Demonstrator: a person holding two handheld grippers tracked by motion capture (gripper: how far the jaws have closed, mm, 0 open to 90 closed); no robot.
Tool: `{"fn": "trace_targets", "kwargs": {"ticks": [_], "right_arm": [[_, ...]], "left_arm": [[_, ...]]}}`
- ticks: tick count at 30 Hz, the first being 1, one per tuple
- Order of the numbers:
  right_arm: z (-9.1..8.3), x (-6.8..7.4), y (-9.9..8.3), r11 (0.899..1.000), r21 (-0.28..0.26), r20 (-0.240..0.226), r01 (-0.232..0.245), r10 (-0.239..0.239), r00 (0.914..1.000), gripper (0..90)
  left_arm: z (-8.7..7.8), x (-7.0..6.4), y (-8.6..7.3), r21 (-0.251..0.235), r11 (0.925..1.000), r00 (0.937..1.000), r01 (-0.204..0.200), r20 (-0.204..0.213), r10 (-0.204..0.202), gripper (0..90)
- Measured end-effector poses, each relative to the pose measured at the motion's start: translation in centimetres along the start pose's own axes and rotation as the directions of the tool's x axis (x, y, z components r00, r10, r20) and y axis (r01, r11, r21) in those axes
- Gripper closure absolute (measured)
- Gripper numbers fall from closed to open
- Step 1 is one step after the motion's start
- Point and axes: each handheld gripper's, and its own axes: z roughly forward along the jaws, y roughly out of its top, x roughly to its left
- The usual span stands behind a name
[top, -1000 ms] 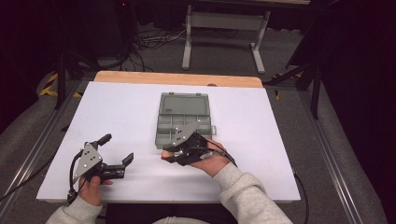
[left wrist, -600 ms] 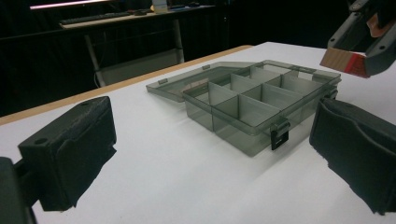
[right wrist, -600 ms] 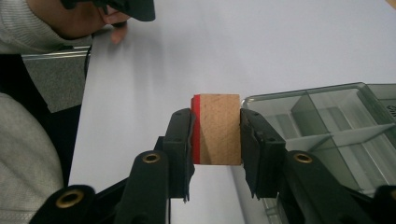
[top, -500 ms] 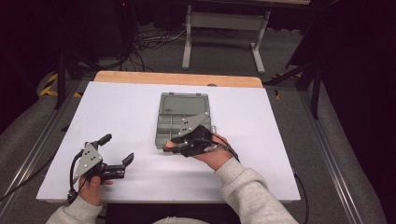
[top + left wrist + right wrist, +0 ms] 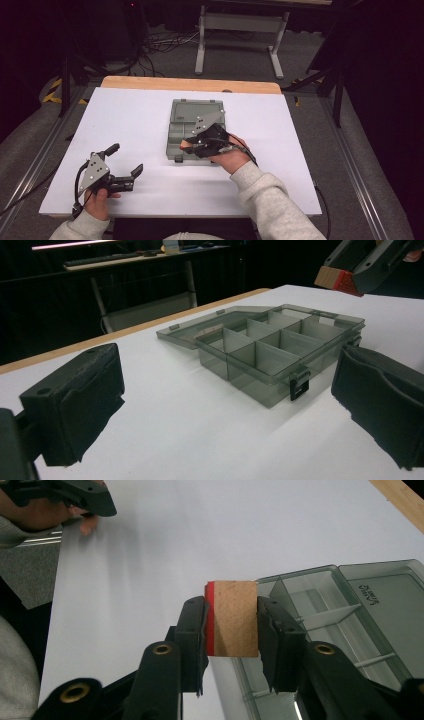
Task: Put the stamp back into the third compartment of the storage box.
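Nearest the person, the left gripper [image 5: 122, 162] rests on the white table [image 5: 125, 115], jaws spread and empty. Farther on, the right gripper [image 5: 231, 622] clamps a wooden block [image 5: 234, 619] above the open organizer box's [image 5: 192, 112] near-left corner.

One white table [image 5: 130, 130]. One open grey compartment box [image 5: 192, 120] with one black latch [image 5: 299, 386] visible. One wooden block [image 5: 234, 625] with a red face. Two grippers: left gripper [image 5: 125, 161], right gripper [image 5: 186, 144].

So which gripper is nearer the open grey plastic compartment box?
Right. The right gripper, shut on a red-faced wooden block, hovers over the box's near-left edge; the left gripper sits well apart, near the table's front-left.
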Motion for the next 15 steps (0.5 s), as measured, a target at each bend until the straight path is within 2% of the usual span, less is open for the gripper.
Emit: {"fn": "trace_targets", "kwargs": {"ticks": [15], "right_arm": [[-0.3, -2.0, 0.1, 0.999, 0.010, 0.039, -0.048, 0.048, 0.9981, 65.8]], "left_arm": [[0.0, 0.0, 0.0, 0.000, 1.0000, 1.0000, 0.007, 0.000, -0.007, 1.4]]}}
